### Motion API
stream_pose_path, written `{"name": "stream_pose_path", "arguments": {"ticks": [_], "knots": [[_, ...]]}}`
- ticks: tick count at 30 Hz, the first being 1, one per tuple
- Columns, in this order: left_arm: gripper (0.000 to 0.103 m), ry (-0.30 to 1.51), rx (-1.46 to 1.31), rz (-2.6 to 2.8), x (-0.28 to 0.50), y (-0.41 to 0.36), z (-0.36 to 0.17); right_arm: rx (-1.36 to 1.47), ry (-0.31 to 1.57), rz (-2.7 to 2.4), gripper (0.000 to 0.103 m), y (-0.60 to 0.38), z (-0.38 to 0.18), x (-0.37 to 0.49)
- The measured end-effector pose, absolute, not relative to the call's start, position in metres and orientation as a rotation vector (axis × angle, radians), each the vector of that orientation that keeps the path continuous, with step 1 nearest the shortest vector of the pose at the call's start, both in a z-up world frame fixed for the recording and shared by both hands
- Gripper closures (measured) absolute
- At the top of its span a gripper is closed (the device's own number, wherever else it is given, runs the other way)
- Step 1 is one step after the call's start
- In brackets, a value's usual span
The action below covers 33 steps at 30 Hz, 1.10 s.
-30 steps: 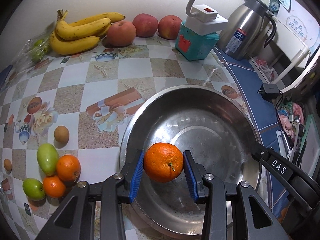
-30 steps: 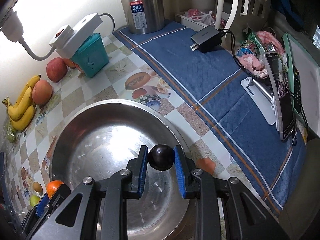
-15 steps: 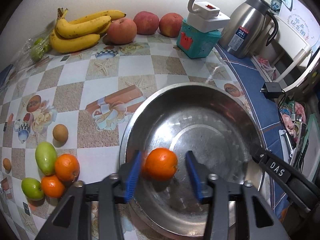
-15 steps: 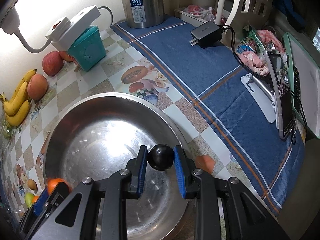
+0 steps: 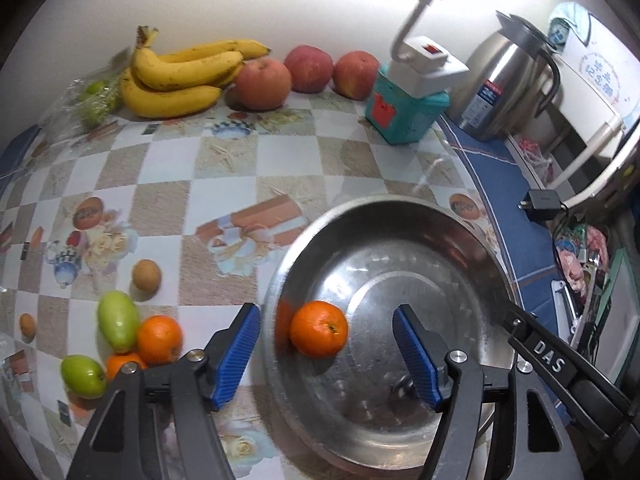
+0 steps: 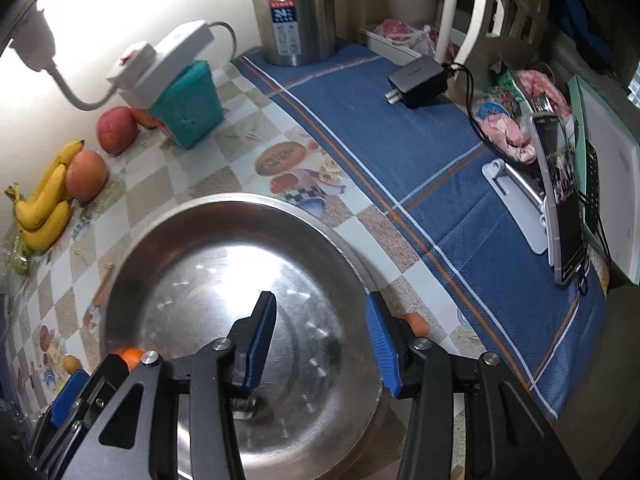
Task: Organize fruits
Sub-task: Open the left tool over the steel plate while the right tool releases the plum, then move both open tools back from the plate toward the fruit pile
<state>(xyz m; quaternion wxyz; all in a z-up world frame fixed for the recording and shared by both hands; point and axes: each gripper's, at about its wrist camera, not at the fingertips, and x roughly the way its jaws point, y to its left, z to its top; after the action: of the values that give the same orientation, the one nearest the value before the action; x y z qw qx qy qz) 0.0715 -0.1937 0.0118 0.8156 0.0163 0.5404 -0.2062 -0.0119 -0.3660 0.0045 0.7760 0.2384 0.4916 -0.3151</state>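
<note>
A steel basin [image 5: 400, 208] sits on the checkered table. An orange [image 5: 318, 328] lies on its floor by the left wall. Over it, my left gripper [image 5: 326, 354] is opening, its blue pads [image 5: 240, 352] well clear of the orange on both sides. My right gripper [image 6: 320, 344] hangs over the basin [image 6: 224, 204] and its jaws are opening too, with nothing between them. A small dark fruit [image 6: 246, 404] shows blurred on the basin floor, partly hidden by a finger. More oranges and green fruits [image 5: 118, 320] lie left of the basin.
Bananas [image 5: 176, 76] and apples [image 5: 262, 84] line the back wall. A teal box [image 5: 404, 116] holding a white power strip and a steel kettle [image 5: 504, 88] stand behind the basin. A charger [image 6: 420, 82], a phone on a stand [image 6: 560, 196] and packets crowd the blue cloth.
The left jaws spread and the orange dropped from them onto the basin floor. The right jaws spread in the last half second and the dark fruit left them.
</note>
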Motion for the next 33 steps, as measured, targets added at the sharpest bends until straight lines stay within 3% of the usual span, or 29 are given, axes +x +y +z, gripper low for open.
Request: {"name": "stream_pose_path", "arguments": {"ticks": [4, 23, 27, 28, 32, 33], "knots": [[0.022, 1.170, 0.017, -0.368, 0.077, -0.178, 0.016, 0.506, 1.046, -0.640, 0.055, -0.356, 0.014, -0.010], [0.020, 1.295, -0.113, -0.166, 0.086, -0.099, 0.007, 0.420, 1.037, -0.525, 0.055, -0.316, 0.035, -0.015], [0.011, 1.307, -0.125, -0.161, 0.086, -0.097, 0.006, 0.402, 1.067, -0.518, 0.055, -0.313, 0.028, -0.009], [0.007, 1.313, -0.130, -0.155, 0.087, -0.095, 0.004, 0.401, 1.076, -0.517, 0.054, -0.312, 0.025, -0.008], [0.003, 1.335, -0.141, -0.111, 0.088, -0.089, -0.002, 0.352, 1.099, -0.508, 0.026, -0.306, 0.019, -0.002], [0.002, 1.339, -0.142, -0.098, 0.088, -0.088, -0.004, 0.344, 1.102, -0.505, 0.025, -0.305, 0.018, -0.001]]}}
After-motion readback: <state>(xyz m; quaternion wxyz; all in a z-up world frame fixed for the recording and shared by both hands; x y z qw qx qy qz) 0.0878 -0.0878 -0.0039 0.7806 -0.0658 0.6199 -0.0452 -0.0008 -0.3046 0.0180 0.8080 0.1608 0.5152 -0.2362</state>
